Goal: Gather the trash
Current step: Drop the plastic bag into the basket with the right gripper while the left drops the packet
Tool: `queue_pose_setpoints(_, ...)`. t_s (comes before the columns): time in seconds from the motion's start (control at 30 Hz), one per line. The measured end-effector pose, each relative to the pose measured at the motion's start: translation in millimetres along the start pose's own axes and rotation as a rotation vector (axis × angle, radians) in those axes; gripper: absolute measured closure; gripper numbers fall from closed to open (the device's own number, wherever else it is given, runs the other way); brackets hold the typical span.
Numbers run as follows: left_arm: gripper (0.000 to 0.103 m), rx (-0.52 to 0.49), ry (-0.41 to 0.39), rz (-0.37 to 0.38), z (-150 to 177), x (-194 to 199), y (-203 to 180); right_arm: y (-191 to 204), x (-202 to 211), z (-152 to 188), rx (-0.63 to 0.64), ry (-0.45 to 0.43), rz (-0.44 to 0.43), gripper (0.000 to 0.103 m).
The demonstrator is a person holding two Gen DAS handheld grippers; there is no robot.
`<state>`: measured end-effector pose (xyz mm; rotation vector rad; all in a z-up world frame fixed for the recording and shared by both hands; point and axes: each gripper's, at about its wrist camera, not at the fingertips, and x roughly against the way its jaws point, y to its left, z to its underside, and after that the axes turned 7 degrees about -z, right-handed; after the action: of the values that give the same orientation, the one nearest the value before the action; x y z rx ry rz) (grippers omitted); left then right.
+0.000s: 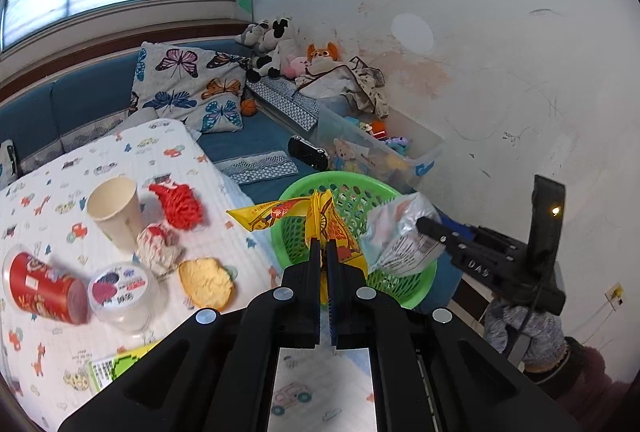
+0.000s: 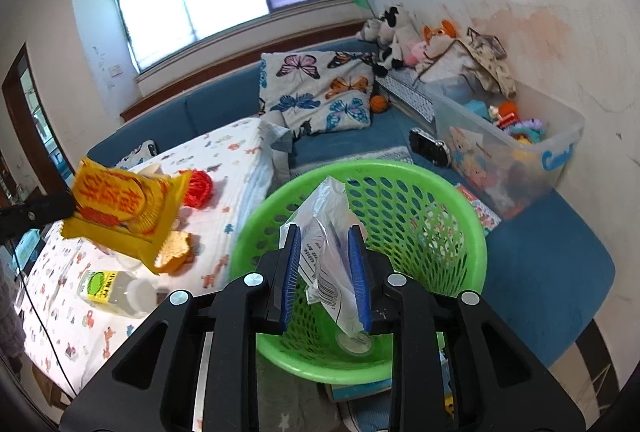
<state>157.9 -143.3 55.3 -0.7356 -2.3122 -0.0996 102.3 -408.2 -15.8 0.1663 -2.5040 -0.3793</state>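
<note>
A blue sofa is wrapping around the corner of the room under the window, and a table draped in a white cloth printed with little animals and cars is standing in front of it. A clear storage bin of toys is sitting on the sofa against the wall, with a butterfly-print pillow leaning farther back. A green plastic basket is standing beside the table's edge, right below both tools.

The right gripper is hovering over the basket's mouth with its jaws parted a little; a clear plastic bag with a printed label is hanging between the blue pads, touching the right-hand pad, while a gap is showing on the left side, so it is looking released rather than pinched. The left gripper is clenching its fingers tight on a yellow snack wrapper, holding it in the air at the basket's near rim.

On the table, more rubbish is lying about: a paper cup standing upright, a red can on its side, a small lidded tub just beside it, a red net, a crumpled red-and-white wad, and a round yellow cracker
</note>
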Motion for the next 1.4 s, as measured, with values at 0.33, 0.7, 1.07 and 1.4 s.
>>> queue_pose_setpoints(0.33, 0.100, -0.035, 0.007, 0.020, -14, -17, -21, -15, 5, 3, -0.037, -0.003, 0.011, 0.058)
queue_pose_setpoints(0.7, 0.100, -0.059, 0.071, 0.033, -14, -56, -38, -13, 29, 10, -0.038, -0.032, 0.014, 0.038)
queue_pose_setpoints(1.07, 0.099, -0.086, 0.163, 0.040, -2, -98, -59, -18, 36, 22, -0.065, -0.024, 0.010, 0.031)
queue_pose_setpoints(1.4, 0.087, -0.078, 0.211, 0.039, 9, -116, -60, -18, 35, 28, -0.076, -0.013, 0.000, 0.031)
